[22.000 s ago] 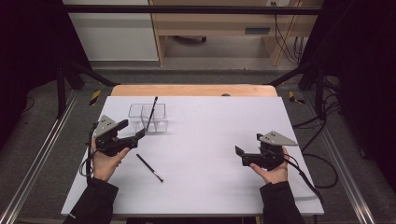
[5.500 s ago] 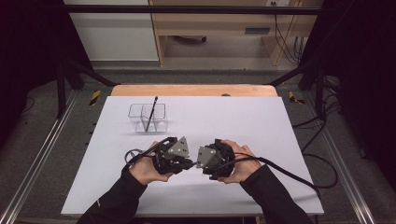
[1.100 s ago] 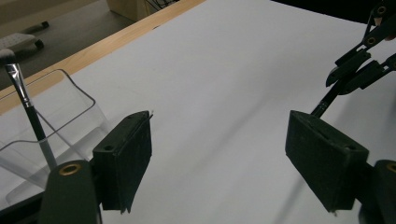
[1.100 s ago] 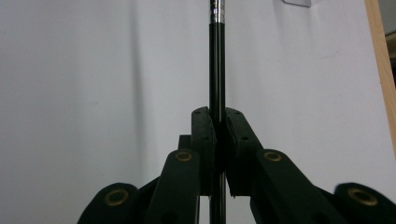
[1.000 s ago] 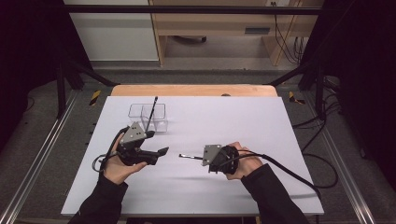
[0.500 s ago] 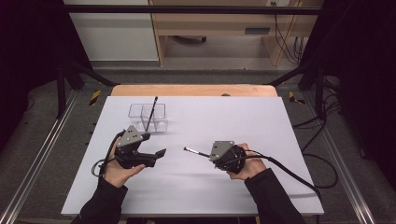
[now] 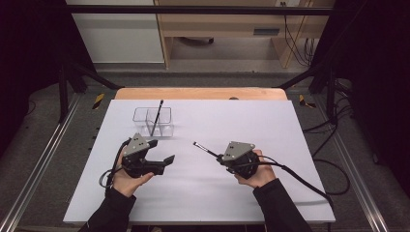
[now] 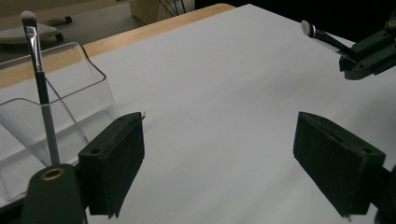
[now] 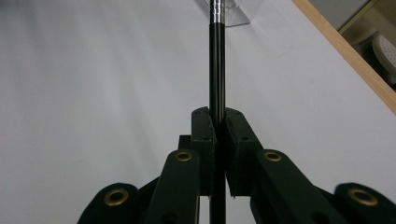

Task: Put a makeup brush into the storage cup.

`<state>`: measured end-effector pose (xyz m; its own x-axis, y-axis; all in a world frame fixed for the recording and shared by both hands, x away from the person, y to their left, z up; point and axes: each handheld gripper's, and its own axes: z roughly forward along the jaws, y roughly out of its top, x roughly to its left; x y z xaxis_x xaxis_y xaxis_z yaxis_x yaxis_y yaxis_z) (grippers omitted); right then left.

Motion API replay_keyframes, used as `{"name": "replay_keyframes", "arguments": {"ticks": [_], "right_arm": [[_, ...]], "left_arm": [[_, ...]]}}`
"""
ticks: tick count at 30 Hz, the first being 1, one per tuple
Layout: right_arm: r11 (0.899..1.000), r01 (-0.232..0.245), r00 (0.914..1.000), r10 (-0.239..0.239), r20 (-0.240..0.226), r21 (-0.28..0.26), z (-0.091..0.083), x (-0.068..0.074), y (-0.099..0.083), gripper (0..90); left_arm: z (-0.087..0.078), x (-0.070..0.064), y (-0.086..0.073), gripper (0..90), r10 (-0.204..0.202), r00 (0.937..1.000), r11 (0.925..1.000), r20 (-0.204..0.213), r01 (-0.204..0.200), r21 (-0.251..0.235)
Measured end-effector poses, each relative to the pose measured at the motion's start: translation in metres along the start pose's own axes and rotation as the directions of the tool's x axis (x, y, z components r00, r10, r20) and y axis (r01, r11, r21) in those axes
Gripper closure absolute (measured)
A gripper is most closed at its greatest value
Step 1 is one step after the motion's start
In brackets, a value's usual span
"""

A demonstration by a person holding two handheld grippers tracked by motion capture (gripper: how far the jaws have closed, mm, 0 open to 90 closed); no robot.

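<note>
Brushes are going into the clear organizer [image 7: 153, 121], and by the look of it the job is half done. One brush [image 7: 156, 116] already stands in the organizer, leaning with its bristle end up; in the left gripper view it rises just beyond the left jaw of the left tongs [image 8: 243, 168], inside the transparent wall.

The second brush [image 7: 205, 150] is clamped in the right tongs [image 9: 218, 149], whose jaws are closed hard on the black handle. Its shaft runs straight ahead from between the jaws, ferrule and bristles farthest from them, and the organizer sits beyond that tip, so the brush is aimed roughly at its goal but well apart from it. In the high view it is held low over the bench [image 7: 270, 125], off the surface as far as I can tell.

The left tongs are spread wide with nothing between the jaws. They rest near the organizer, which lies just ahead of them and to their left side, while the right tongs and their brush show farther off to their right.

What I judge remains: carry the held brush over to the organizer, tip it handle down, lower it into a compartment and release it.
</note>
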<state>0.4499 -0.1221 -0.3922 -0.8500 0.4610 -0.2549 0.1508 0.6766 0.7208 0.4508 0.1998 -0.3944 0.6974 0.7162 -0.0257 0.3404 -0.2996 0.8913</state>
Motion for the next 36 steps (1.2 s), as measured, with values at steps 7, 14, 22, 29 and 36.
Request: {"name": "replay_keyframes", "arguments": {"ticks": [7,14,22,29,36], "right_arm": [[0.992,-0.097,0.9952,0.096,-0.019,-0.077,0.002,-0.002,-0.005,84.1],[0.98,-0.152,0.9884,0.152,-0.006,-0.128,0.005,0.0,-0.007,84.1],[0.966,-0.195,0.9802,0.198,0.0,-0.17,0.006,0.002,-0.006,84.1],[0.955,-0.228,0.973,0.231,-0.007,-0.188,0.008,0.004,-0.006,84.1],[0.943,-0.253,0.9663,0.257,-0.008,-0.217,0.008,0.004,-0.006,84.1]], "left_arm": [[0.001,-0.005,0.002,15.8,-0.015,0.9999,0.9994,0.005,0.015,-0.032],[0.003,-0.011,0.004,15.7,-0.016,0.9998,0.9982,0.014,0.017,-0.057],[0.006,-0.018,0.007,15.6,-0.024,0.9994,0.9969,0.025,0.026,-0.075],[0.01,-0.023,0.011,15.4,-0.036,0.9983,0.9952,0.046,0.04,-0.089],[0.013,-0.026,0.013,15.2,-0.049,0.9971,0.9935,0.059,0.054,-0.1]]}}
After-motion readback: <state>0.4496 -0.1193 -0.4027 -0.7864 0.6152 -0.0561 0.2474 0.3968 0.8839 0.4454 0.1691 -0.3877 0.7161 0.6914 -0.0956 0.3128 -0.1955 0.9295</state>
